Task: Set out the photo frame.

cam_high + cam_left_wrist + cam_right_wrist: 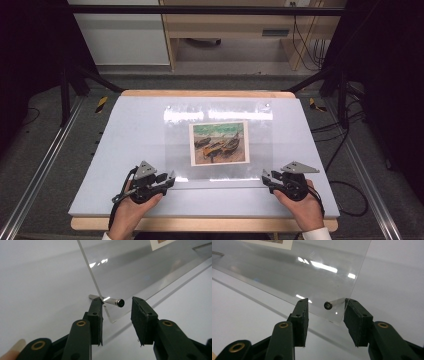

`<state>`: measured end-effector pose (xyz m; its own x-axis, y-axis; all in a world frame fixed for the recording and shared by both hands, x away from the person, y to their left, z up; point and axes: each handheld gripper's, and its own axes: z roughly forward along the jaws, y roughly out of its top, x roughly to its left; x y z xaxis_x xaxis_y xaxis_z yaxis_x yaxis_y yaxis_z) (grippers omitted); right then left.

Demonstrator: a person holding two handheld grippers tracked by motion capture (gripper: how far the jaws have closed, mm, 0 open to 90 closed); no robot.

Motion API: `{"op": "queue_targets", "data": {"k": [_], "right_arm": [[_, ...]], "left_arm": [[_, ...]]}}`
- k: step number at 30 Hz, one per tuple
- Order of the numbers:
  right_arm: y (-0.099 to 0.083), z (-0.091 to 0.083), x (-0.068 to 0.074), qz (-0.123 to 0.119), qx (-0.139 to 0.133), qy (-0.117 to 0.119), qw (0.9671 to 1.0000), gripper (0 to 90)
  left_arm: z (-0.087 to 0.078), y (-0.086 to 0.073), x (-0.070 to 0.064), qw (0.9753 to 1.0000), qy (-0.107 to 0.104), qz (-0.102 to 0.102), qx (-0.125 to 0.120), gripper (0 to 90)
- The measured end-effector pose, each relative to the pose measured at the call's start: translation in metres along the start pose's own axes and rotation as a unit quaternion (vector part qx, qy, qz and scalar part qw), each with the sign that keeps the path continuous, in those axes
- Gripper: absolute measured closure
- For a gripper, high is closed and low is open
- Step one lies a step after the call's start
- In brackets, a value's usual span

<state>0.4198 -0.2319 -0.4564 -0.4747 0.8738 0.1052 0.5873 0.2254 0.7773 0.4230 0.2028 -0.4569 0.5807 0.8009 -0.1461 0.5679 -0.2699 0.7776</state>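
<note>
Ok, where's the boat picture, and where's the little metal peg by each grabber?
boat picture (219, 143), high view, middle of the painting.
left metal peg (115, 301), left gripper view, on its shiny shaft.
right metal peg (329, 305), right gripper view, on its dark round end.

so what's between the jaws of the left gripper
In the left gripper view, the clear acrylic sheet's near corner and a small metal standoff pin.

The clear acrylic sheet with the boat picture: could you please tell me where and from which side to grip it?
Grip the clear sheet at its two near corners, coming from the person's side. Each corner carries a metal standoff pin, and the near edge is raised, so the left gripper and right gripper can straddle them.
</note>
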Motion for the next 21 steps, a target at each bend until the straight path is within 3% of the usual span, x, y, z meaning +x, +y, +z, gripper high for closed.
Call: {"op": "queue_targets", "data": {"k": [12, 21], "right_arm": [[0.0001, 0.0004, -0.0010, 0.008, 0.002, 0.004, 1.0000, 56.3], [-0.0020, 0.0010, -0.0004, 0.007, 0.013, 0.006, 0.9999, 57.8]], "left_arm": [[-0.0004, 0.0008, 0.0035, 0.9998, -0.011, -0.012, 0.009, 64.0], [0.0003, -0.0003, -0.0013, 0.9994, 0.002, 0.012, 0.032, 65.8]]}}
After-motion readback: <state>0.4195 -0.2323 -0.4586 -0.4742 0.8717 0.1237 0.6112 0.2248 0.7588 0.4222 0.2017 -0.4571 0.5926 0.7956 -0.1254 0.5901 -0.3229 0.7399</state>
